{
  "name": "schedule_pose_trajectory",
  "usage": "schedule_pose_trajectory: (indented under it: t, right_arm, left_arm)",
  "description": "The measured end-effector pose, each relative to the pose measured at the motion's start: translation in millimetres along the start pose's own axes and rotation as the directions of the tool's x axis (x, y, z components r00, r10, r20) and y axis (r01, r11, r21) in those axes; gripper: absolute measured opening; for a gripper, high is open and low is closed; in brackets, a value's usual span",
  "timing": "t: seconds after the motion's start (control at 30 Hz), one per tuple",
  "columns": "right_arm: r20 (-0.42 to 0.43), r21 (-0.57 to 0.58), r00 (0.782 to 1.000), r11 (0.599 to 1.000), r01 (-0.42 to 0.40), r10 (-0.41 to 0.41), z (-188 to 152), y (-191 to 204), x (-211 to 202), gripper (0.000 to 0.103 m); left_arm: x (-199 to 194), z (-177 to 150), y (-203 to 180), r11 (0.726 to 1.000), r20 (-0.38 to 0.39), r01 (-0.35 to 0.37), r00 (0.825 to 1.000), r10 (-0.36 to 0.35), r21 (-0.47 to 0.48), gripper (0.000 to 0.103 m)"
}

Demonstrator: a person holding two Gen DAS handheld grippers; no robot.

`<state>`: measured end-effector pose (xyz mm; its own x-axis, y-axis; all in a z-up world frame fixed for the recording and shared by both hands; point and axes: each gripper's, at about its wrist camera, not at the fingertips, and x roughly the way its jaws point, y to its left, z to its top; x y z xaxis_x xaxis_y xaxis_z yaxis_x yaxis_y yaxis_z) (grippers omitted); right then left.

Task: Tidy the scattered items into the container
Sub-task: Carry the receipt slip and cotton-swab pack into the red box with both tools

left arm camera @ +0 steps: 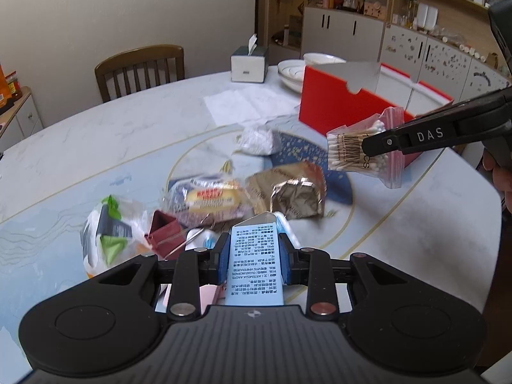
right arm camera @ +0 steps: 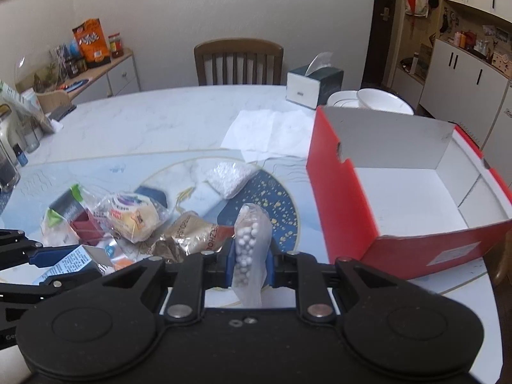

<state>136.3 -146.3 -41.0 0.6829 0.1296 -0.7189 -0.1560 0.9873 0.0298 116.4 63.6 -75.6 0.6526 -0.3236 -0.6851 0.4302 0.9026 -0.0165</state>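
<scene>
My left gripper is shut on a light blue printed carton, held just above the pile. My right gripper is shut on a zip bag of cotton swabs; in the left wrist view that bag hangs from the right gripper in front of the red box. The red box stands open and its white inside is bare. On the table lie a bread packet, a gold foil packet, a white bead bag, a bagged green-black pack and a small dark red box.
Behind the red box stand white bowls and a tissue box. Paper sheets lie at mid-table. A wooden chair is at the far edge, and jars and bottles crowd the table's left edge.
</scene>
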Motion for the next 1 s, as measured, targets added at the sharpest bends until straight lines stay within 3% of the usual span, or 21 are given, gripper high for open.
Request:
schedule_pose_trajectory:
  t: [0.43,1.0]
  right_arm:
    - [0.095,0.033,0.995,0.999,-0.016,0.013,17.5,-29.1,-46.8,0.018]
    - [0.156,-0.025,0.985,0.997,-0.067,0.07,48.4,-111.0,-53.3,0.018]
  left_arm:
    - [-18.1,38.8,-21.6,0.999,0.067,0.04,0.997,-0.042,0.028,0.029]
    - [-7.5,106.4,-86.4,1.0,0.145,-0.018,0.989,0.019,-0.008,0.03]
